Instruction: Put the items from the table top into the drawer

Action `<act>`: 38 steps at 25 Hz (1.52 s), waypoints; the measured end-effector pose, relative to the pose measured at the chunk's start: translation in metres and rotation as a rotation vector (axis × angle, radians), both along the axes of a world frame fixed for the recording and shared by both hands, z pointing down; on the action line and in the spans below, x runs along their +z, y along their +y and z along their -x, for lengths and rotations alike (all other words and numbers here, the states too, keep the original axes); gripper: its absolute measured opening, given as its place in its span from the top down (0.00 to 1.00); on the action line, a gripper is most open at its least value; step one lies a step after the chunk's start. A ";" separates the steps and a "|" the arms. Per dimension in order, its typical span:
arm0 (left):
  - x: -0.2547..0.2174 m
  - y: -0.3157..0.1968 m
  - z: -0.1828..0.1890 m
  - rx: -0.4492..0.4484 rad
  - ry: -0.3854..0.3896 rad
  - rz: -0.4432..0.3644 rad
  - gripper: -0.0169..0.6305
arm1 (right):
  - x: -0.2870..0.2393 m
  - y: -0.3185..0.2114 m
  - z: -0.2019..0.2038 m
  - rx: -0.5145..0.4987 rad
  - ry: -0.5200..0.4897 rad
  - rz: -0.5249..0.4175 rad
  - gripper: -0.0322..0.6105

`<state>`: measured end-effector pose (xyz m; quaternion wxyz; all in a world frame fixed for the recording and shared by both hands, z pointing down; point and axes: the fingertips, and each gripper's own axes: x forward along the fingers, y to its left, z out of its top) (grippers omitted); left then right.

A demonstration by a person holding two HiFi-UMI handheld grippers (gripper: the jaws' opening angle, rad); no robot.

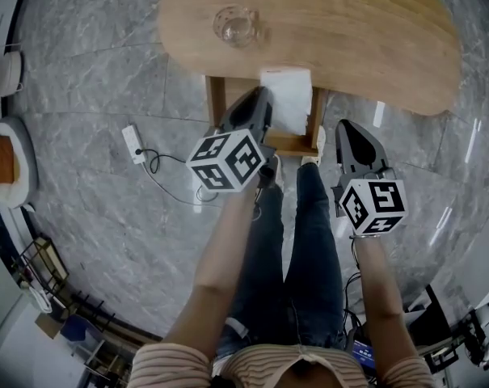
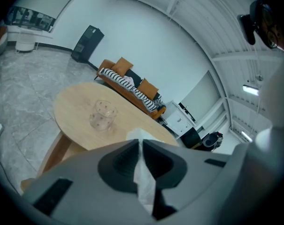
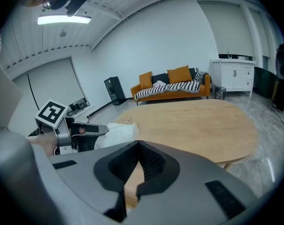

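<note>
Right now the left gripper [image 1: 256, 107] is pinching a white tissue [image 1: 288, 95] tight and holds it over the pulled-out drawer [image 1: 295, 144] under the table [image 1: 365, 39]. It has not let the tissue go yet, so that job looks half done. The right gripper [image 1: 347, 132] is closed with nothing in it. A glass [image 1: 236, 25] stands on the table top, so it is left to move.

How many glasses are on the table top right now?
1. The glass stands on the table, left of centre in the head view; none seems hidden.
</note>
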<state>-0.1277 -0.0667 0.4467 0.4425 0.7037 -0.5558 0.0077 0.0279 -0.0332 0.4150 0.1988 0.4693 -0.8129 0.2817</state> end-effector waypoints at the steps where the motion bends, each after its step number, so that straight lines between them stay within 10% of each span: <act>1: 0.004 0.006 0.002 0.002 0.001 0.009 0.92 | 0.002 0.005 0.002 0.005 0.004 0.005 0.94; 38: 0.217 0.070 -0.049 0.020 -0.120 0.227 0.92 | 0.137 0.104 -0.020 -0.013 0.016 0.176 0.94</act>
